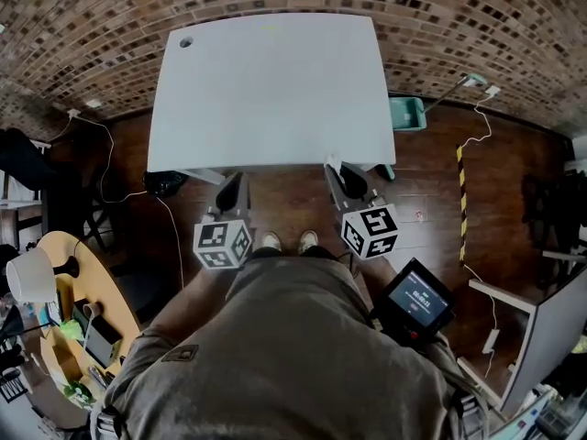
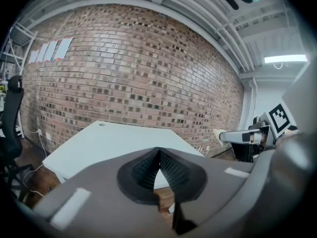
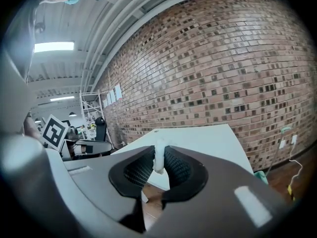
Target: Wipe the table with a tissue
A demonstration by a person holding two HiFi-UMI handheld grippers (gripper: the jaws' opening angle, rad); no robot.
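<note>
right gripper (image 3: 159, 148): jaws clamped on a white tissue (image 3: 158, 161), a small wad pinched between the ribbed pads. left gripper (image 2: 159, 153): jaws pressed together, nothing between them. both grippers are held side by side just short of the near edge of the pale table (image 1: 275, 90), over the wooden floor (image 1: 431, 177), tissue clear of the tabletop.
</note>
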